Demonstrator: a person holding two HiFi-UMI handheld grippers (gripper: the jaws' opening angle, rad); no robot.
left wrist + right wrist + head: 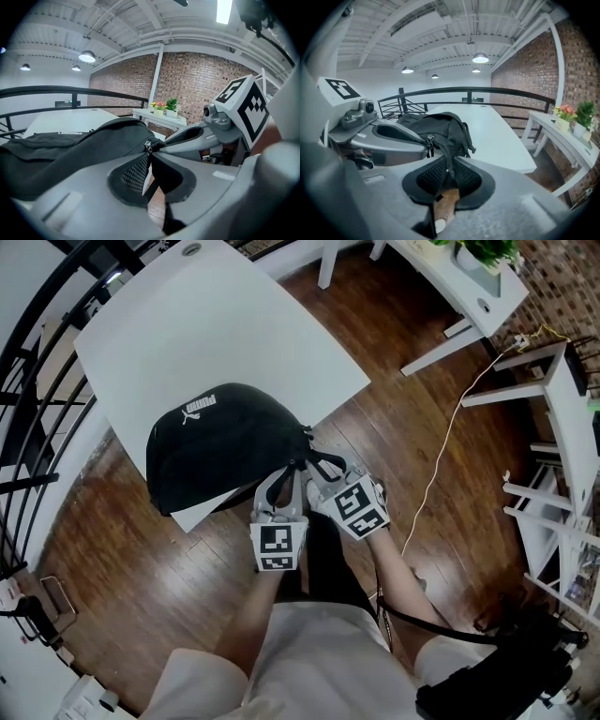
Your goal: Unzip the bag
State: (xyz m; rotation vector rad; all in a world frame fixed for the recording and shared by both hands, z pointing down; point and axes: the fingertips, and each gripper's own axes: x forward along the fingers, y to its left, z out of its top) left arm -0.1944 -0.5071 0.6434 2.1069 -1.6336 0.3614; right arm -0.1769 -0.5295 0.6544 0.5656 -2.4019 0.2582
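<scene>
A black bag (220,442) lies on the white table (216,324), its right end overhanging the near corner. Both grippers meet at that end. In the left gripper view, my left gripper (149,151) is shut on the silver zipper pull (148,146) at the bag's (93,145) tip. In the right gripper view, my right gripper (449,169) is shut on a black strap (451,154) that runs down from the bag (440,124). The zipper pull (430,139) hangs just beyond, at the left gripper (425,141). The two grippers' tips nearly touch.
A black railing (37,381) curves round the table's left side. White desks (469,287) stand at the top right and a white rack (562,474) at the right. A pale cable (441,465) trails over the wooden floor. The person's legs fill the bottom.
</scene>
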